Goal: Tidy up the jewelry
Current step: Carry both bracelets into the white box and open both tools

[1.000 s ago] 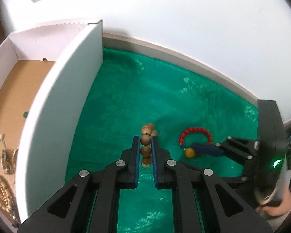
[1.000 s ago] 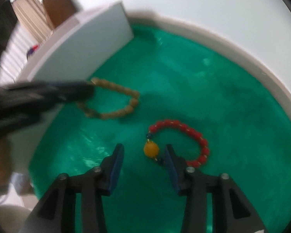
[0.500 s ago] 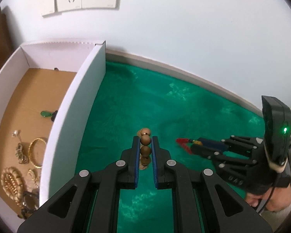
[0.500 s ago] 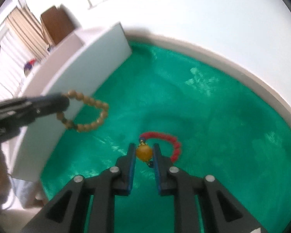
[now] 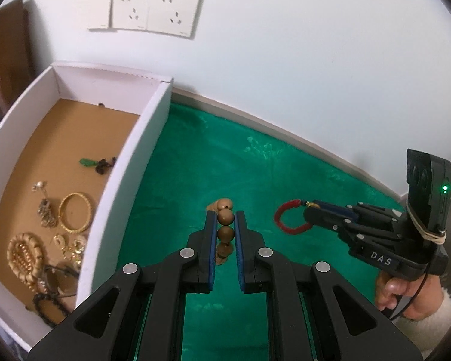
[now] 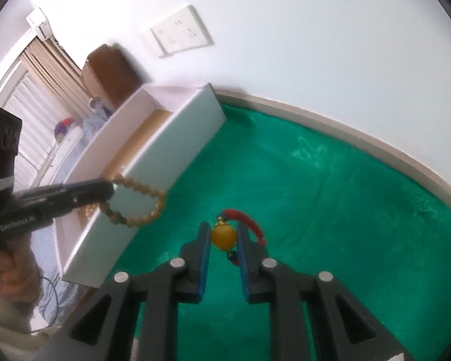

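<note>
My left camera gives a bright, sharp view; daylight falls evenly on the plain white wall (image 5: 285, 45). My right camera is softer, with blur smearing the brown wooden cabinet (image 6: 111, 72) and glare washing out the tall curtained window (image 6: 30, 96). Both fisheye views bend lines and darken at the corners.

brown bead bracelet (image 5: 225, 225) and red bracelet (image 5: 287, 219) hang lifted above the green cloth (image 5: 195, 162).

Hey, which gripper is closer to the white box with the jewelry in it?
Left. The left gripper, shut on the wooden bead bracelet, hangs right beside the white box. The right gripper, shut on the red bracelet, is farther out over the green cloth.
</note>
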A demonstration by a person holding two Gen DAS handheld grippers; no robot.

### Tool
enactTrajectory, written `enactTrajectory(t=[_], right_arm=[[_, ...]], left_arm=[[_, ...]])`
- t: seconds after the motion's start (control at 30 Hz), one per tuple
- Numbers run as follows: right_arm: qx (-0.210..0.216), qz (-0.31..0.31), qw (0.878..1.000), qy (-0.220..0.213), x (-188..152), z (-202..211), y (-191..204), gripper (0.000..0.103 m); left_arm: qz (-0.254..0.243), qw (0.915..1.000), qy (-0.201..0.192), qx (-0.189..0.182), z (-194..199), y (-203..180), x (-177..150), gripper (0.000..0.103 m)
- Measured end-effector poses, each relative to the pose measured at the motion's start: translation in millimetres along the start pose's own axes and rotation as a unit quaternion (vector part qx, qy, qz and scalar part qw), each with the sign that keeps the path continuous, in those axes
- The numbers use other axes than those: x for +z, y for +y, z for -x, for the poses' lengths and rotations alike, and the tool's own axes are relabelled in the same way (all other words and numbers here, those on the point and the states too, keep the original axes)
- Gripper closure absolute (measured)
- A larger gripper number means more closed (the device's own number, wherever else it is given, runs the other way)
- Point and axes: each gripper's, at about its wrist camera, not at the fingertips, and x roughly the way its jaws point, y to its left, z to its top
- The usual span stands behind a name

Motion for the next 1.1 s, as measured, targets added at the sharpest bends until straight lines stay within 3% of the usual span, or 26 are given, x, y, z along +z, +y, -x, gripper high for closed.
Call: enactTrajectory(t=[0.33, 0.5, 0.63, 0.87, 1.1], right_arm=[[0.054, 0.034, 0.998, -0.005, 29.2, -4.4, 46.7, 0.085], [0.091, 0.058, 0.994, -0.021, 64.5, -2.5, 80.8, 0.085], [0.121, 0.085, 0.989, -0.024, 93.7, -8.0, 114.4, 0.085], [0.151, 0.136, 0.979, 0.019, 122.1, -59.2, 179.2, 0.085], [0.138, 0.169, 0.97, 0.104, 108.2, -144.9, 224.7, 0.085]], left_arm=[[0.049, 0.998, -0.039, -0.004, 66.2, 29.8, 3.4, 0.094], [0.088, 0.9931, -0.075, 0.018, 116.1, 66.3, 11.8, 0.094], [0.118, 0.9857, -0.103, 0.063, 138.7, 108.5, 12.5, 0.094], [0.166, 0.9726, -0.084, 0.139, 126.4, 183.9, -9.6, 0.094], [0.203, 0.9605, -0.04, 0.186, 79.1, 241.7, -32.6, 0.093]])
